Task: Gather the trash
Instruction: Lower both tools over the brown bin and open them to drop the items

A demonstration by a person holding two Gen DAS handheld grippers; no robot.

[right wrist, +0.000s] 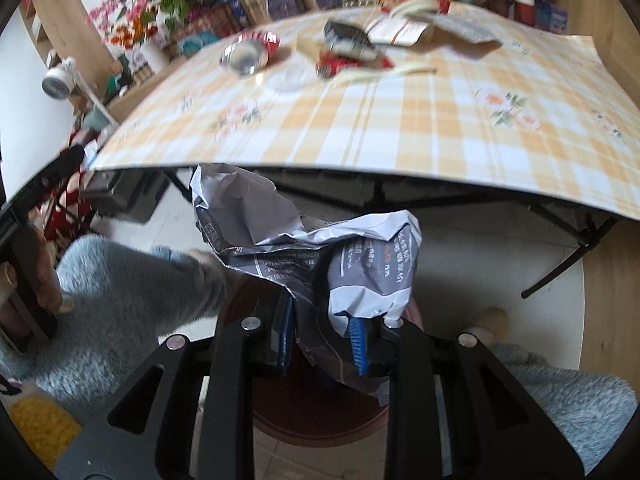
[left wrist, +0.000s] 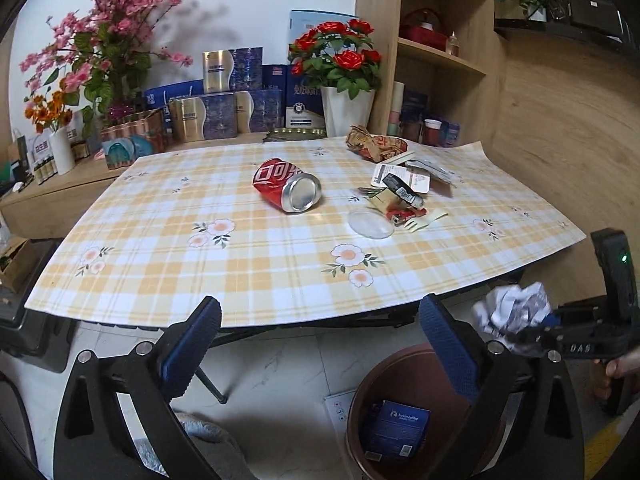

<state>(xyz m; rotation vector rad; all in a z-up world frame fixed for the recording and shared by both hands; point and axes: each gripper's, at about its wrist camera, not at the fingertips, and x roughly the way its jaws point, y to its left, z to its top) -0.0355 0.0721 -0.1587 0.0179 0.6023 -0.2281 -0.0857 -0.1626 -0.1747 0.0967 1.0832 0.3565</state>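
The left gripper (left wrist: 320, 344) tilts downward, blue-padded jaws spread wide and empty. The right gripper (right wrist: 322, 340), pitched steeply down, clamps crumpled paper (right wrist: 308, 236).

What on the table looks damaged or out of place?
The red can is dented and lies on its side near the middle of the checked tablecloth. To its right, a heap of wrappers and packets lies loose, with a clear round lid beside it. Nothing looks spilled.
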